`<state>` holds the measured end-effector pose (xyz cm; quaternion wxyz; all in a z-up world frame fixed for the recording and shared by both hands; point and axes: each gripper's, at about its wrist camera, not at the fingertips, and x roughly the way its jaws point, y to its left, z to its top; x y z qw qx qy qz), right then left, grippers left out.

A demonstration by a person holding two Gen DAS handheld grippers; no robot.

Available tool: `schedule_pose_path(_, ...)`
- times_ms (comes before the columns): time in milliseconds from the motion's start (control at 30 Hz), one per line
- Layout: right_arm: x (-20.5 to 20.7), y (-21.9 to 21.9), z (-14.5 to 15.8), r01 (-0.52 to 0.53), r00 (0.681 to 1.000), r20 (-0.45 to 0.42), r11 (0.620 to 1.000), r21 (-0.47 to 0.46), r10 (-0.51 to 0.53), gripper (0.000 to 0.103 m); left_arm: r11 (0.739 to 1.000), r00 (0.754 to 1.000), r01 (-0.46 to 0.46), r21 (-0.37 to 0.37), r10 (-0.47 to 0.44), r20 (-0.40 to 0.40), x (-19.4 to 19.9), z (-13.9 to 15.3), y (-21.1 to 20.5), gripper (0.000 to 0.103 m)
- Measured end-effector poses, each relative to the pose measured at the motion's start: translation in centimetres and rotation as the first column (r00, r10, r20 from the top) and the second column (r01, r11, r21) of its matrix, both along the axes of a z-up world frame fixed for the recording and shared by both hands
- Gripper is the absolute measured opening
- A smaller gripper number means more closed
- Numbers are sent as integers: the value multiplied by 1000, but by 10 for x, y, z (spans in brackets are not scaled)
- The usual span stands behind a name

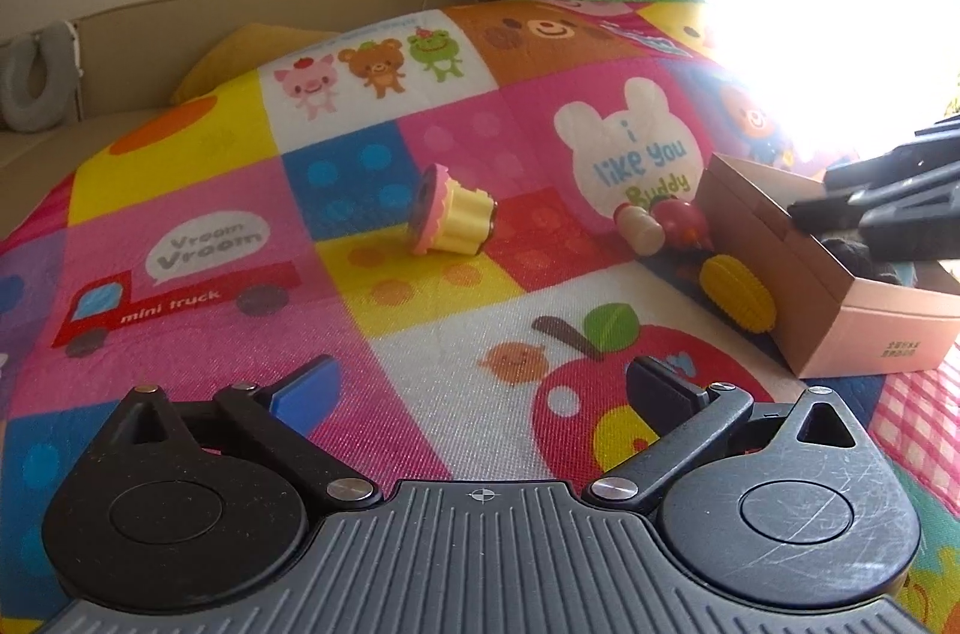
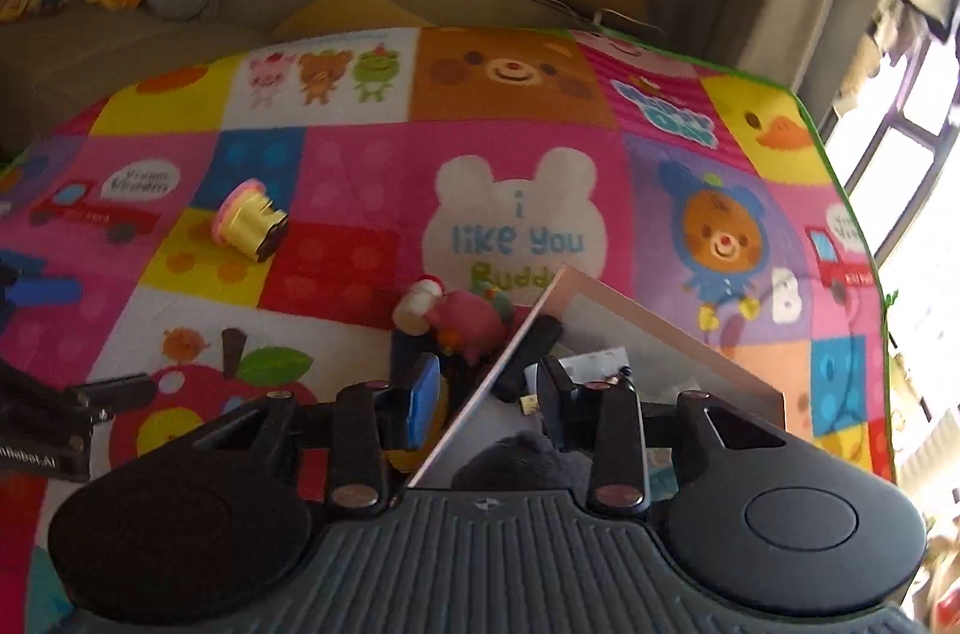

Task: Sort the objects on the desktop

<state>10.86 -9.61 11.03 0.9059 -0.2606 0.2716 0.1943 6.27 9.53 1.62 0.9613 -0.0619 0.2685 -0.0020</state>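
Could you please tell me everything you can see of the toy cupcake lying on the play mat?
The small plastic-looking toy cupcake has a pale yellow fluted cup, a wavy pink icing rim and a dark top face and base. It lies tipped on its side on the colourful patchwork play mat, across a yellow square beside blue and red ones. Nothing else touches it; it lies apart from the other toys and the cardboard box.

Left wrist view looks low across the patchwork mat (image 1: pixel 420 142); right wrist view looks down closely over the box (image 2: pixel 606 316). Both share the toy cupcake (image 1: pixel 450 217) mid-mat.
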Motion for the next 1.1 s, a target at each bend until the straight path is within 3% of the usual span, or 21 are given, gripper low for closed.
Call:
schedule_pose_path(100, -3, 42, -32, -54, 998, 0, 986, -160, 55, 35, 999, 1000, -19, -38, 18, -6, 0, -1, 6, 103)
schedule_pose_path(267, 17, 71, -71, 14, 998, 56, 936, -353, 6, 35, 994, 999, -37, -101, 36, -10, 0, -3, 16, 103)
schedule_pose_path(400, 23, 73, -82, -7, 1000, 12, 924, -382, 12, 30, 991, 999, -48, -126, 46, -19, 1, -4, 20, 103)
schedule_pose_path(500, 11, 67, -75, -29, 1000, -4, 945, -326, 29, 29, 992, 999, -52, -119, 50, -22, 1, -5, 19, 103)
schedule_pose_path(633, -28, 47, -45, -112, 992, -78, 979, -169, 100, 29, 994, 998, -48, -100, 45, -36, 4, -4, 16, 103)
schedule_pose_path(767, -67, 8, -30, -135, 986, -112, 986, -100, 124, 29, 999, 999, 3, -31, -4, -40, 13, 0, 7, 103)
schedule_pose_path(867, -79, -25, -34, -81, 987, -142, 994, -71, 70, 29, 997, 999, -11, 74, 8, 37, 26, 10, -2, 103)
schedule_pose_path(933, -84, -46, -40, -21, 989, -147, 998, -53, 13, 29, 994, 997, -36, 100, 28, 73, 40, 18, -3, 103)
schedule_pose_path(1033, -82, -71, -51, 52, 986, -160, 999, 12, -50, 29, 991, 996, -49, 122, 39, 79, 69, 25, -3, 103)
schedule_pose_path(1100, -80, -83, -57, 85, 985, -157, 995, 57, -75, 29, 983, 996, -57, 174, 45, 74, 86, 25, -7, 103)
